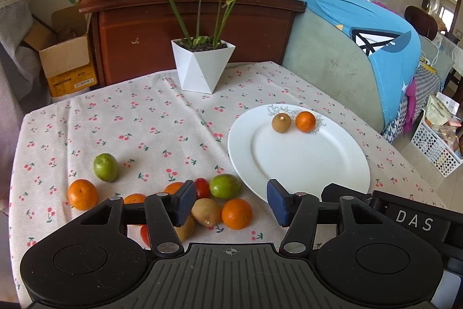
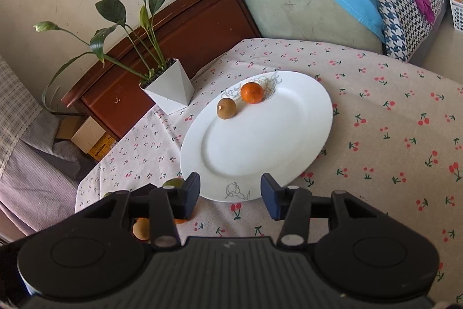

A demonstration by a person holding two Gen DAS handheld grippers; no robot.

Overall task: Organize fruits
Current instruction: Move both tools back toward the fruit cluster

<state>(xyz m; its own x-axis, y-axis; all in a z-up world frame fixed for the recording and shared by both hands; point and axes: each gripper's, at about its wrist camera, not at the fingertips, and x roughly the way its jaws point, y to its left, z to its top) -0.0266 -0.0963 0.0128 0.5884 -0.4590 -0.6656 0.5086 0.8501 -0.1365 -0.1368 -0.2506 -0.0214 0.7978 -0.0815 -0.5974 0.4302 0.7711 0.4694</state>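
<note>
A white plate (image 1: 303, 164) holds a kiwi (image 1: 281, 122) and an orange (image 1: 305, 121) at its far rim. Loose fruit lies left of it on the cherry-print cloth: a green fruit (image 1: 106, 167), an orange (image 1: 82, 194), another green fruit (image 1: 225, 186), a kiwi (image 1: 206, 212), an orange (image 1: 236, 213) and a red fruit (image 1: 202, 188). My left gripper (image 1: 230, 203) is open and empty above the near cluster. My right gripper (image 2: 230, 196) is open and empty over the plate's (image 2: 260, 141) near rim; the kiwi (image 2: 226, 108) and orange (image 2: 252, 92) show there too.
A white pot with a leafy plant (image 1: 202, 65) stands at the table's far side. A wooden cabinet (image 1: 188, 28) and a cardboard box (image 1: 66, 60) are behind. A sofa with blue cloth (image 1: 361, 48) is at the right. A perforated white basket (image 1: 437, 146) sits on the floor.
</note>
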